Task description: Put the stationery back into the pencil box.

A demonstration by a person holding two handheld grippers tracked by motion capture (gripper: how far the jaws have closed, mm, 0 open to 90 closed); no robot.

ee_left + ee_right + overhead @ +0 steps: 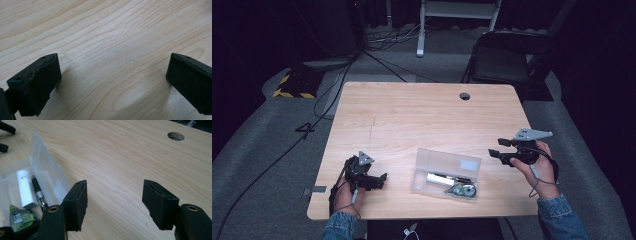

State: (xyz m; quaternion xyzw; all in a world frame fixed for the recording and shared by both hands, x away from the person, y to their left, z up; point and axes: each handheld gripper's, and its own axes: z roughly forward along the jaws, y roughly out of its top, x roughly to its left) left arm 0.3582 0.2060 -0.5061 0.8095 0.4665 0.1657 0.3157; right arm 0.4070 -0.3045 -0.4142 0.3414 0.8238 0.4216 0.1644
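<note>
So the clear plastic case (447,172) is sitting open on my bench (412,115), near the front edge, roughly in the middle. Inside it I can see a white tube (25,188), a black pen (38,192) right beside it, and a green correction tape (20,218) at the near end. My right tool (495,148) is off to the case's right, clear of it, jaws spread wide with nothing between them. My left tool (383,177) rests on the bench to the case's left, also wide open and empty, just bare wood in front of it.
</note>
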